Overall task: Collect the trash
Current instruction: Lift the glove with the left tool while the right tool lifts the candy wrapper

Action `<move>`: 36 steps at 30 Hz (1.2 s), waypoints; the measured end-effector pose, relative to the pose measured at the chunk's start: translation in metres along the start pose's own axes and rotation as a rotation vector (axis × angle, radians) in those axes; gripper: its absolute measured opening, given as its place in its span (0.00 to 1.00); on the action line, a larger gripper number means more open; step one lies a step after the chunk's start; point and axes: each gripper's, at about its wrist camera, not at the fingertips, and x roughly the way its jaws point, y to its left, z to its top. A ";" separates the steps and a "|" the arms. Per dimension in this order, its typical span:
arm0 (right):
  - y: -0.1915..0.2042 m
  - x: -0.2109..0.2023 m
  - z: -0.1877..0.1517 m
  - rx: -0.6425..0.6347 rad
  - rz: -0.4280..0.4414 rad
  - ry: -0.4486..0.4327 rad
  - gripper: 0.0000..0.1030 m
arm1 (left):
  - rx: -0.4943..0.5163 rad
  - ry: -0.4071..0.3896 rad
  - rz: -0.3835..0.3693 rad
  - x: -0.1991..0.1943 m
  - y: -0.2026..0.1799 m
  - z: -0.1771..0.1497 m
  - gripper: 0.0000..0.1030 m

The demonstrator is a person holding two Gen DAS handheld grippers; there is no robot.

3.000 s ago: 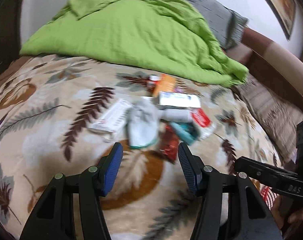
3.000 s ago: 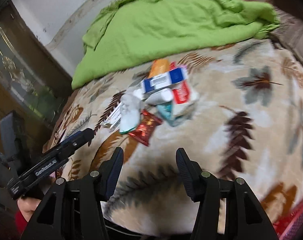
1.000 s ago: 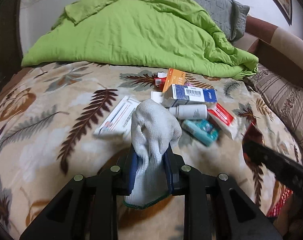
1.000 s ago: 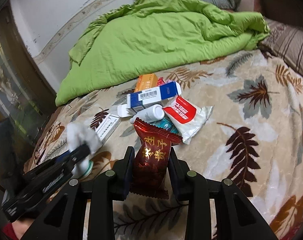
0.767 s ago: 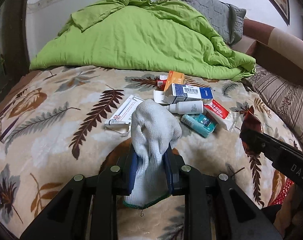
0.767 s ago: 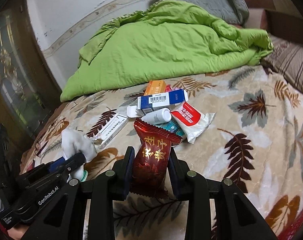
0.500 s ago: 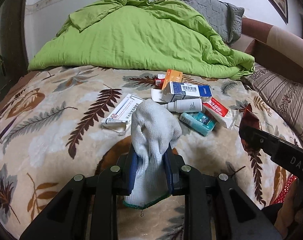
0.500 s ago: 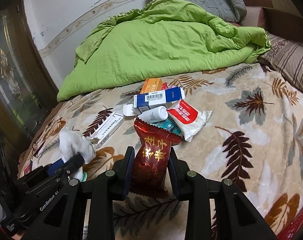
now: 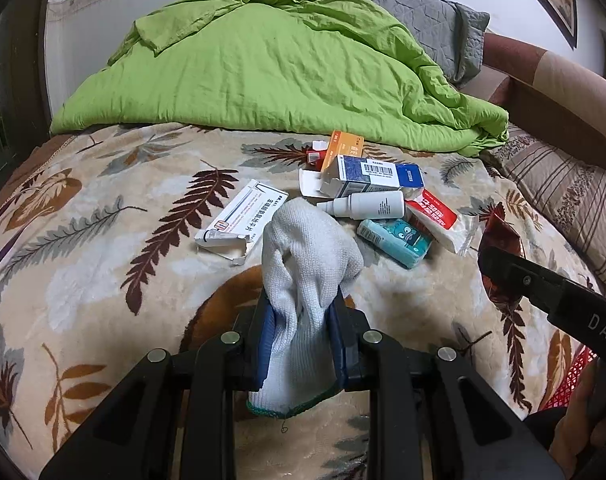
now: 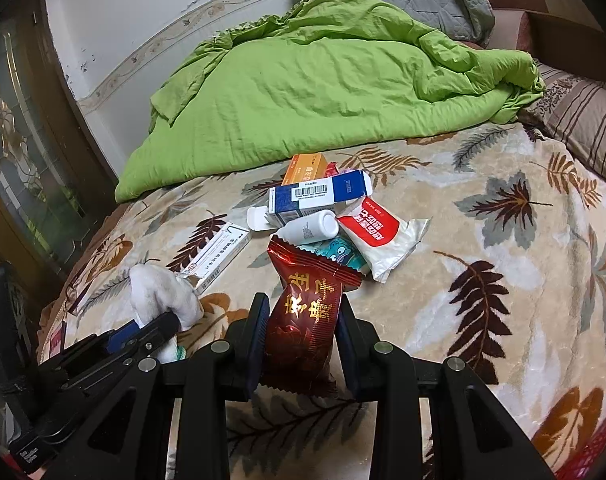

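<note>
My left gripper is shut on a white knitted glove, held above the leaf-patterned blanket. The same glove shows at the lower left of the right wrist view. My right gripper is shut on a dark red snack wrapper with gold lettering; that wrapper appears at the right edge of the left wrist view. More trash lies ahead on the bed: a blue-and-white box, a white bottle, a teal packet, a red-and-white tissue pack, an orange box and a flat white box.
A crumpled green duvet covers the far half of the bed, with a grey pillow behind it. A striped cushion lies at the right. Something with red mesh sits by the bed's lower right edge. A dark cabinet stands left.
Three seconds ago both grippers were open over the pile; each has since closed on its item and lifted it. Over the last second both grips hold unchanged and the view shifts only slightly.
</note>
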 end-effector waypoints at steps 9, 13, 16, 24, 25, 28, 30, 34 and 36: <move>0.000 0.001 0.000 0.003 0.003 0.001 0.34 | 0.000 -0.001 0.001 0.000 0.000 0.000 0.23; 0.000 0.001 0.000 0.002 0.003 0.002 0.34 | 0.000 -0.001 -0.001 0.000 -0.001 0.000 0.23; 0.000 0.001 0.000 0.002 0.005 0.001 0.34 | -0.001 0.000 0.000 0.000 -0.001 0.000 0.23; 0.000 0.001 0.000 0.004 0.005 0.001 0.34 | -0.003 0.002 -0.005 0.001 -0.002 -0.001 0.23; 0.000 0.001 -0.001 0.003 0.005 0.001 0.34 | -0.003 0.001 -0.003 0.001 -0.002 -0.001 0.23; 0.001 0.001 -0.001 0.003 0.005 0.001 0.34 | -0.003 0.002 -0.004 0.001 -0.001 -0.001 0.23; 0.001 0.001 -0.001 0.003 0.004 0.001 0.34 | -0.003 0.002 -0.003 0.001 -0.002 -0.001 0.23; 0.002 0.001 -0.001 0.004 0.004 0.001 0.34 | -0.003 0.001 -0.004 0.000 -0.001 -0.001 0.23; 0.001 0.001 -0.001 0.003 0.004 0.001 0.34 | -0.003 0.001 -0.004 0.000 -0.001 -0.001 0.23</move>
